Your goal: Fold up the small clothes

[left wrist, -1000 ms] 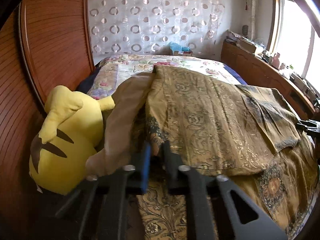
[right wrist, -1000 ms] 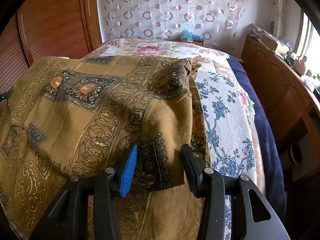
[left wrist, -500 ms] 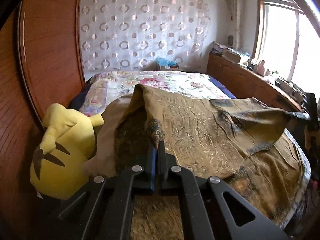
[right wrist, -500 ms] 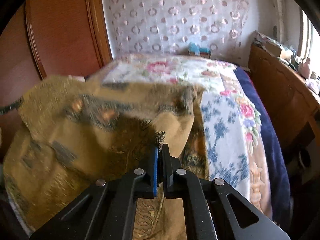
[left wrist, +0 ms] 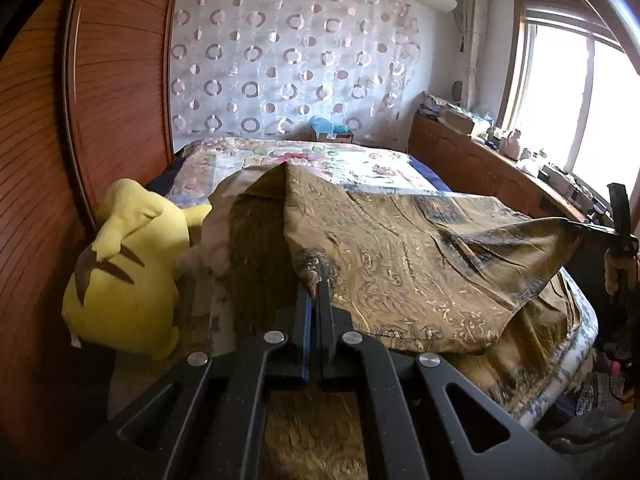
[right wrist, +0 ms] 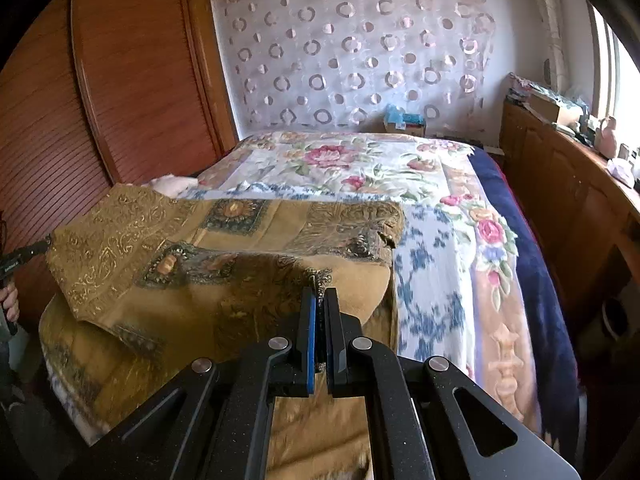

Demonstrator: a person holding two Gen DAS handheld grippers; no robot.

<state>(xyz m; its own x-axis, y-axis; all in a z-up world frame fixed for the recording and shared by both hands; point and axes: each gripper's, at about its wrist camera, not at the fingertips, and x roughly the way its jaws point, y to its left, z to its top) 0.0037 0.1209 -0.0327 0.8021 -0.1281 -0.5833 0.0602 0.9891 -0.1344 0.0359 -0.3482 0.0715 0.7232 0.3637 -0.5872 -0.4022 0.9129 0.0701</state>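
- Left wrist view: a cloth (left wrist: 420,264) corner is pinched by the left gripper (left wrist: 315,300), lifted above the bed (left wrist: 360,160).
- Cloth's other corner is pinched by the right gripper (right wrist: 320,308).
- Equal tension should be kept and corners carried level.

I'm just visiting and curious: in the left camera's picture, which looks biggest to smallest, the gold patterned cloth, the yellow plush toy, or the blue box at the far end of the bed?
1. gold patterned cloth
2. yellow plush toy
3. blue box

The box sits far off, so its true size is unsure.
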